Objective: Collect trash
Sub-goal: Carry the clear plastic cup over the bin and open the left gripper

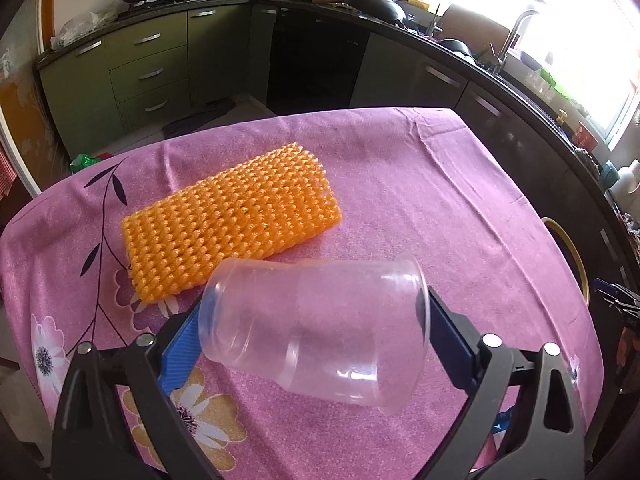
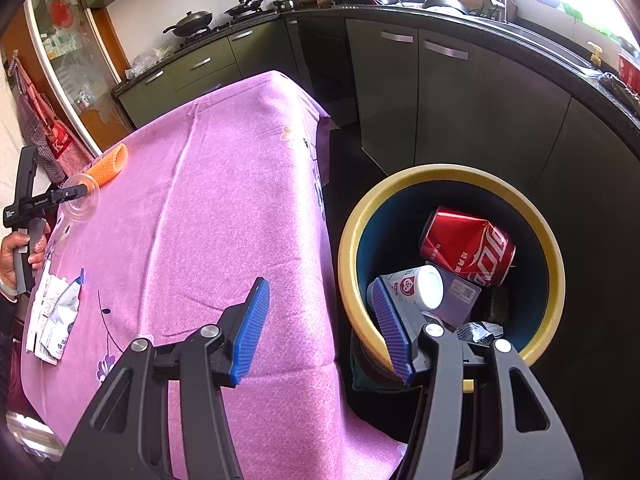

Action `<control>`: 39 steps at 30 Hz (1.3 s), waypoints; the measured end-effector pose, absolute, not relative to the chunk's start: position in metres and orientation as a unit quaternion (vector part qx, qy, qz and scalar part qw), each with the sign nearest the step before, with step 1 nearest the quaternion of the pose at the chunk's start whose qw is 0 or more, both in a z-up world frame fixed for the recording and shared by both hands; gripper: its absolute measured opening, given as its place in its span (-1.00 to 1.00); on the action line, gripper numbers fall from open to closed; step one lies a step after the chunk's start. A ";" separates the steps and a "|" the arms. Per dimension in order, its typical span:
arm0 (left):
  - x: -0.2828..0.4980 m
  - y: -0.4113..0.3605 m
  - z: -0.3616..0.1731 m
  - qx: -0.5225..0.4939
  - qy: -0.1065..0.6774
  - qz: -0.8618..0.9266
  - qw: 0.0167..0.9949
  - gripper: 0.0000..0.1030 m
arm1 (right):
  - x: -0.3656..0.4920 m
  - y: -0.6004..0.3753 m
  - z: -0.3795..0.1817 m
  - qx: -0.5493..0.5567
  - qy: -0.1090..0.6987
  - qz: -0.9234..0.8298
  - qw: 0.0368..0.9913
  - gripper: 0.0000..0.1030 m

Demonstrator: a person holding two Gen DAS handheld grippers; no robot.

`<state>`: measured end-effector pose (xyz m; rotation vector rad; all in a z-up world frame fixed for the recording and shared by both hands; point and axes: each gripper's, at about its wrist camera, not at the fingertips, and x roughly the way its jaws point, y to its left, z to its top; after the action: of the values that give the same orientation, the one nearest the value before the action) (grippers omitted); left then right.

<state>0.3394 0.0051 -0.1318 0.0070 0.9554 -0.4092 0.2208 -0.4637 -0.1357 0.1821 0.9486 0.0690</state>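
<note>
Left wrist view: my left tongs (image 1: 314, 330) clench a clear plastic cup (image 1: 316, 328) lying sideways between the blue ribbed pads, base against one, rim against the other. Thin, smooth wall; I judge it could buckle or pop out if I squeeze harder, and slip if I ease off over the pink flowered cloth (image 1: 400, 184). Beyond it lies an orange foam net (image 1: 230, 220), knobbly and springy, likely to snag. Right tongs (image 2: 320, 328) gape, holding nothing, beside the yellow-rimmed bin (image 2: 554, 256) with a dented red can (image 2: 466, 246) inside. Crumpled wrappers (image 2: 56, 320) wait on the cloth.
</note>
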 end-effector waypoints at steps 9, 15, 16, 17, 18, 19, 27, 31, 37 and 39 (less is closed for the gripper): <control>0.325 0.003 -0.120 0.008 0.458 -0.191 0.868 0.51 | 0.216 -0.472 -0.135 0.096 0.452 0.031 0.886 0.05; 0.299 -0.023 -0.086 0.032 0.436 -0.210 0.874 0.51 | 0.207 -0.481 -0.128 0.104 0.439 0.026 0.892 0.05; 0.293 -0.033 -0.078 0.037 0.431 -0.217 0.875 0.51 | 0.204 -0.484 -0.127 0.106 0.436 0.023 0.893 0.05; 0.288 -0.042 -0.071 0.040 0.428 -0.227 0.874 0.52 | 0.201 -0.488 -0.126 0.109 0.433 0.019 0.894 0.05; 0.284 -0.051 -0.067 0.042 0.427 -0.236 0.872 0.52 | 0.196 -0.493 -0.124 0.111 0.430 0.014 0.896 0.05; 0.278 -0.065 -0.061 0.045 0.428 -0.247 0.868 0.52 | 0.192 -0.497 -0.122 0.113 0.427 0.008 0.897 0.05; 0.242 -0.222 -0.043 0.095 0.432 -0.380 0.812 0.52 | 0.152 -0.543 -0.106 0.129 0.397 -0.052 0.907 0.15; 0.233 -0.314 -0.048 0.135 0.433 -0.432 0.780 0.52 | 0.128 -0.564 -0.098 0.132 0.383 -0.080 0.911 0.15; 0.236 -0.427 -0.079 0.181 0.441 -0.460 0.749 0.52 | 0.090 -0.599 -0.096 0.159 0.367 -0.111 0.910 0.17; 0.239 -0.453 -0.091 0.194 0.444 -0.456 0.746 0.53 | 0.080 -0.609 -0.098 0.170 0.366 -0.121 0.907 0.17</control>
<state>0.2392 -0.4527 -0.0912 0.4248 0.9718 -0.9987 0.0798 -0.6094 -0.0982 0.3512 0.7551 -0.2491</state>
